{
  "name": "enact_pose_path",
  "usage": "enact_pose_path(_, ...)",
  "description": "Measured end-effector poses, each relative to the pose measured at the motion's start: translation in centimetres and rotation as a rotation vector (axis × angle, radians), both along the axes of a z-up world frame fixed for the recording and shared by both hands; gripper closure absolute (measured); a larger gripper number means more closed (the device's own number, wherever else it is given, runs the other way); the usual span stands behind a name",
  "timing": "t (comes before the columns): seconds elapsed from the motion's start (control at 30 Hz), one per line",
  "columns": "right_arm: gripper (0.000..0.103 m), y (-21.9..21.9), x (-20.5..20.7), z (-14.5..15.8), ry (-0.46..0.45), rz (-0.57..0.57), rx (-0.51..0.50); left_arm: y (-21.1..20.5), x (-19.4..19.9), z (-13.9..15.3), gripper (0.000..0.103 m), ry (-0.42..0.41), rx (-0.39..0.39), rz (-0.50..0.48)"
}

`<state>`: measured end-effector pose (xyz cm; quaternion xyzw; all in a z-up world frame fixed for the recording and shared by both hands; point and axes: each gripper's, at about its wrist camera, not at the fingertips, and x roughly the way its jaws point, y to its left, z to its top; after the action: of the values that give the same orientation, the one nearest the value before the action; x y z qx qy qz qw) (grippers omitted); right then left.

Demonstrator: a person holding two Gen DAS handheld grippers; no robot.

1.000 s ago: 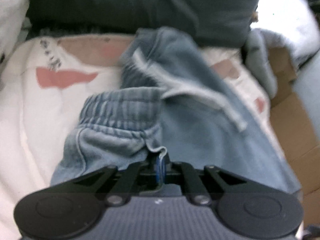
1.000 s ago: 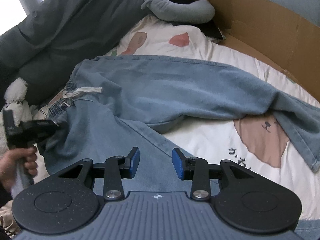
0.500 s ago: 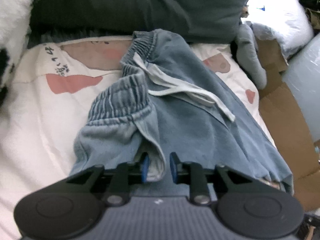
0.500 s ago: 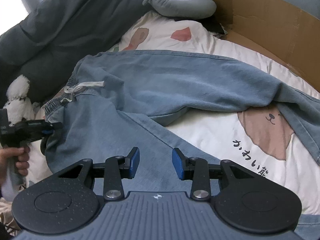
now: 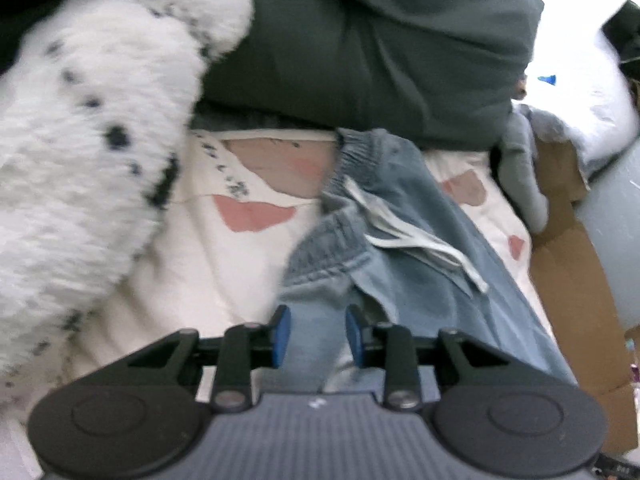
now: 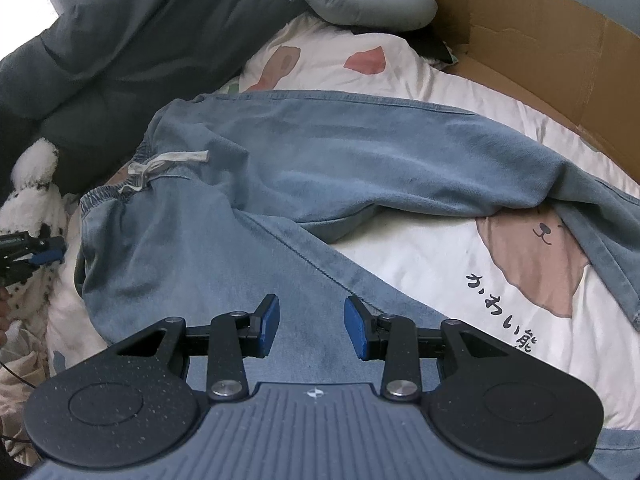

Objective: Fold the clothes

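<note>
Light blue jeans [image 6: 320,168] lie spread across the bed, waistband [image 5: 336,240] and white drawstring [image 5: 420,240] at the left end, legs running right. My left gripper [image 5: 318,336] hovers just off the waist corner. Its jaws are opening, and the denim seen between the blue pads lies below them, untouched. In the right wrist view the left gripper [image 6: 48,251] sits at the far left edge, clear of the jeans. My right gripper [image 6: 312,326] stands open above the nearer trouser leg, holding nothing.
A white plush toy [image 5: 80,160] with black spots fills the left beside the waist. A dark grey duvet [image 6: 120,40] lies along the far side. A grey neck pillow [image 6: 360,4] and cardboard [image 6: 540,60] border the bear-print sheet [image 6: 420,248].
My left gripper let go of the waistband corner, opened and drew back up and to the left, bringing the plush toy into view. The waist settled onto the bed. The right gripper stayed put.
</note>
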<state>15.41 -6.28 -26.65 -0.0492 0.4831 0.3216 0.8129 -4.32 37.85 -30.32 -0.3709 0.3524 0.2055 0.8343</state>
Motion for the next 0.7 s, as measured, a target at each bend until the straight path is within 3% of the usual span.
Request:
enact_pose_path(0.23,0.06,0.5,-0.4,-0.3,0.007,0.024,-0.028,0.9,0.5,-1.5,0.072,0.037,0.056,0.1)
enact_pose_path(0.43,0.06,0.6,-0.6,-0.6,0.018,0.033,-0.043,0.9,1.9,-3.6,0.071,0.045,0.018,0.081)
enact_pose_path(0.7,0.06,0.6,-0.7,-0.7,0.022,0.038,-0.053,0.1,3.3,-5.9,0.051,0.094,0.013,0.036)
